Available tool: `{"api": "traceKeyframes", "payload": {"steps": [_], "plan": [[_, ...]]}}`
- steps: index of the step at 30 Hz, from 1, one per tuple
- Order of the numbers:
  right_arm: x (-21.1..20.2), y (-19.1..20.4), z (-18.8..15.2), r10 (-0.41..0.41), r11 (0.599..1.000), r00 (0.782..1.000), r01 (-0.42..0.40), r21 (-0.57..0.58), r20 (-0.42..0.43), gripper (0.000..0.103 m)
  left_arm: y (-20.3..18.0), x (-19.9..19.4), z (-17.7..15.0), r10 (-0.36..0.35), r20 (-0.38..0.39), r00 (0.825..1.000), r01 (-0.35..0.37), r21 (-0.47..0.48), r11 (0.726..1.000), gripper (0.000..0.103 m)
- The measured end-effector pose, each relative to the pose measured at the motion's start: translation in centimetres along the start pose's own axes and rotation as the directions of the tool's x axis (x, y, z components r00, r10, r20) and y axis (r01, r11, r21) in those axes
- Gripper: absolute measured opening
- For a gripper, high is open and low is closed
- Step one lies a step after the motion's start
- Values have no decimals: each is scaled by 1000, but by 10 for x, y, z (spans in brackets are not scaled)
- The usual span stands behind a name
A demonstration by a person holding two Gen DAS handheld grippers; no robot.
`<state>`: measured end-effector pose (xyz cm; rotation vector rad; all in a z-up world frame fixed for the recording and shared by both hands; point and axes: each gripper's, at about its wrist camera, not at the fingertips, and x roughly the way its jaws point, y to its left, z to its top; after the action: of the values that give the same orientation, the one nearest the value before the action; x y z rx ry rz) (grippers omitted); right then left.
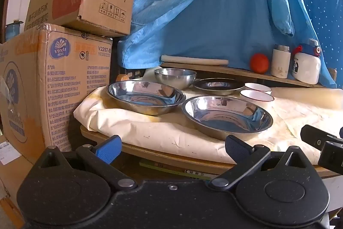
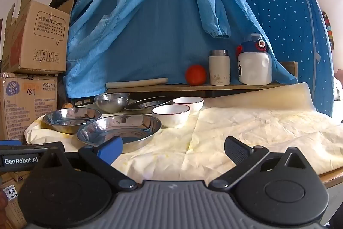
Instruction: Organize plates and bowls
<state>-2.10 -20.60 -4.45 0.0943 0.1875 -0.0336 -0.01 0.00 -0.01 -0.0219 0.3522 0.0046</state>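
A: Stock on the table [image 2: 257,121], left to right?

B: Item 1, left pan [image 1: 145,97], steel, wide, at the table's 9 o'clock edge. Item 2, steel bowl [image 1: 174,77], deep, at the left pan's 1 o'clock, just behind it. Item 3, near pan [image 1: 227,116], steel, wide, just beside the left pan at its 4 o'clock. Item 4, dark plate [image 1: 218,86], shallow, at the near pan's 12 o'clock. Items 5 and 6, two white bowls [image 2: 171,114], one behind the other, at the near pan's 2 o'clock. None stacked; whether neighbours touch I cannot tell.

A: Tongs?

B: Left tongs [image 1: 172,148], spread wide, empty, low off the table's front edge, facing the gap between the two pans. Right tongs [image 2: 173,148], likewise spread wide and empty, over bare cloth; the near pan's rim sits by its left pad.

A: Step in hand?

B: By my reading, the very start: nothing gathered yet, both tongs in approach.

A: Next move?

B: Probably like with like. Nesting one pan in the other calls for a pinch on a thin, slick rim, a lift clear of the other rim, then a level set-down. The white bowls would nest the same way.
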Motion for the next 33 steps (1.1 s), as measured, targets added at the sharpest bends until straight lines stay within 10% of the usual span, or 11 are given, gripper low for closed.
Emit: {"api": "traceKeyframes", "payload": {"steps": [33], "plan": [[-3,-1,1,-3,1000,1000,3,0,-4,103,-1,-1,0,-8,4,1000,8,20,1000,102]]}}
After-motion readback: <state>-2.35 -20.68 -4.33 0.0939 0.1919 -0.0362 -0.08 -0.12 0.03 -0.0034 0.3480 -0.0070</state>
